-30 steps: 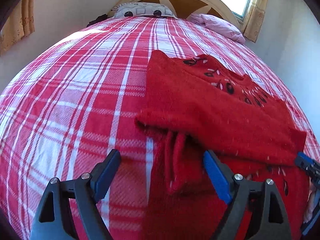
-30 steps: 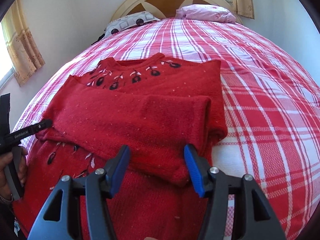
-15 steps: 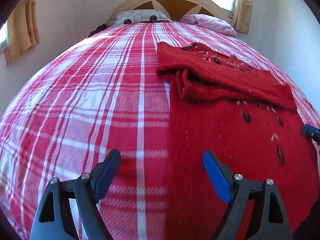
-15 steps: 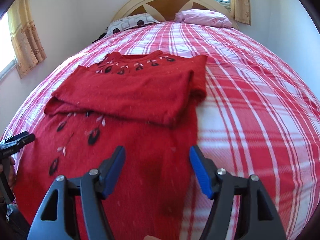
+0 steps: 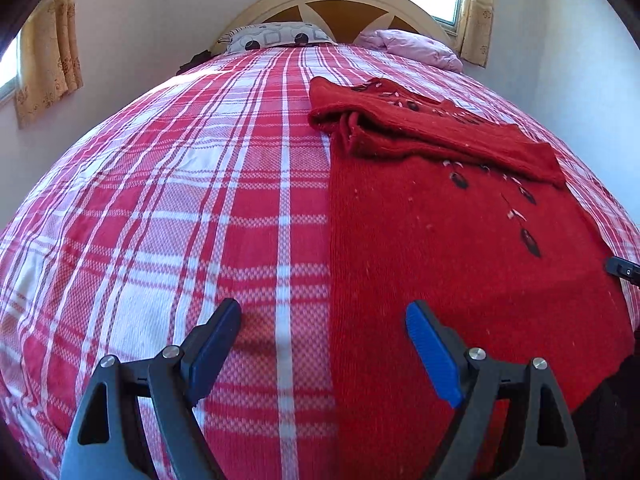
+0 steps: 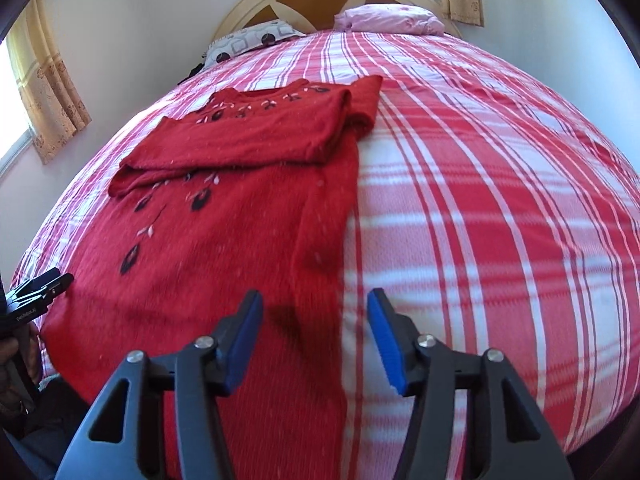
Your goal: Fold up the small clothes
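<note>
A red knit sweater (image 5: 460, 248) with dark leaf embroidery lies flat on the plaid bed, its sleeves folded across the chest at the far end (image 5: 420, 132). My left gripper (image 5: 324, 344) is open and empty, low over the sweater's near left edge. In the right wrist view the sweater (image 6: 224, 240) fills the left half. My right gripper (image 6: 316, 332) is open and empty, low over the sweater's near right edge. The left gripper's tip (image 6: 40, 292) shows at the left border there, and the right gripper's tip (image 5: 624, 268) shows at the right border of the left wrist view.
The red and white plaid bedspread (image 5: 180, 200) covers the whole bed. A patterned pillow (image 5: 276, 36) and a pink pillow (image 5: 412, 46) lie by the curved headboard (image 5: 344, 4). Curtained windows are on both walls.
Both grippers have pulled back from the folded sleeves toward the sweater's hem at the foot of the bed. Both stayed open and empty.
</note>
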`<action>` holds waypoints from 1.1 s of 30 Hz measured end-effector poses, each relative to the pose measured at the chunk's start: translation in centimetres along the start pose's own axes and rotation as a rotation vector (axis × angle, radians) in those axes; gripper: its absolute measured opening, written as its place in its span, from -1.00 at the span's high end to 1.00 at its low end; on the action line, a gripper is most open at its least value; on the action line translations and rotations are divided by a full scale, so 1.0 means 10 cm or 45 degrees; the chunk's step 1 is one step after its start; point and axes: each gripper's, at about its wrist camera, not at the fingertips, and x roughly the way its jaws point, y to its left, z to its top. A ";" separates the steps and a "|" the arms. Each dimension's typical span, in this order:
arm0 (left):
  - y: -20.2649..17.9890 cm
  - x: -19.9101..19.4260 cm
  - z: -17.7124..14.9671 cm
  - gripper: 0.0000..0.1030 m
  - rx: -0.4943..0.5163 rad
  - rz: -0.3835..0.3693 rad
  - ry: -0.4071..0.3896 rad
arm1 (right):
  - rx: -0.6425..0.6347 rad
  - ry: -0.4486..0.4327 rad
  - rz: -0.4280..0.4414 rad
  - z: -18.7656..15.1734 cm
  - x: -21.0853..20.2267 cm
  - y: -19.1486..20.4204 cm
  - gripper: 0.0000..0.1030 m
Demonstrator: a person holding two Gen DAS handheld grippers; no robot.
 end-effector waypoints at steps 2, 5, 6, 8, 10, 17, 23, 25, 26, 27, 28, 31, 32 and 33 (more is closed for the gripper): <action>0.00 -0.06 -0.06 -0.65 0.008 -0.015 0.004 | 0.019 0.018 0.031 -0.09 -0.06 -0.02 0.01; -0.01 -0.12 -0.13 -0.65 0.022 -0.026 0.015 | 0.029 0.039 0.053 -0.20 -0.14 -0.05 0.08; -0.01 -0.13 -0.14 -0.65 0.021 -0.032 0.021 | 0.033 0.045 0.057 -0.22 -0.16 -0.06 0.10; -0.01 -0.14 -0.17 -0.65 0.017 -0.037 0.024 | 0.040 0.060 0.070 -0.28 -0.20 -0.07 0.14; 0.00 -0.16 -0.18 -0.65 0.008 -0.043 0.026 | 0.049 0.074 0.081 -0.34 -0.23 -0.09 0.20; -0.03 -0.23 -0.25 -0.65 0.000 -0.094 0.044 | 0.089 0.113 0.138 -0.49 -0.33 -0.13 0.27; -0.05 -0.30 -0.29 -0.64 -0.024 -0.186 0.068 | 0.076 0.156 0.186 -0.57 -0.36 -0.08 0.36; -0.03 -0.32 -0.29 -0.60 -0.042 -0.204 0.073 | 0.068 0.167 0.196 -0.59 -0.37 -0.07 0.36; -0.02 -0.32 -0.30 -0.58 -0.049 -0.207 0.073 | 0.067 0.171 0.201 -0.60 -0.37 -0.06 0.36; -0.01 -0.33 -0.30 -0.53 -0.053 -0.214 0.076 | 0.065 0.171 0.204 -0.61 -0.37 -0.05 0.36; -0.01 -0.33 -0.30 -0.48 -0.054 -0.217 0.080 | 0.065 0.171 0.205 -0.62 -0.38 -0.05 0.36; 0.00 -0.36 -0.31 -0.22 -0.066 -0.251 0.098 | 0.074 0.180 0.225 -0.63 -0.38 -0.05 0.36; 0.00 -0.36 -0.31 -0.20 -0.069 -0.268 0.106 | 0.077 0.184 0.233 -0.64 -0.38 -0.05 0.36; 0.00 -0.36 -0.31 -0.20 -0.079 -0.285 0.111 | 0.079 0.186 0.243 -0.65 -0.39 -0.05 0.36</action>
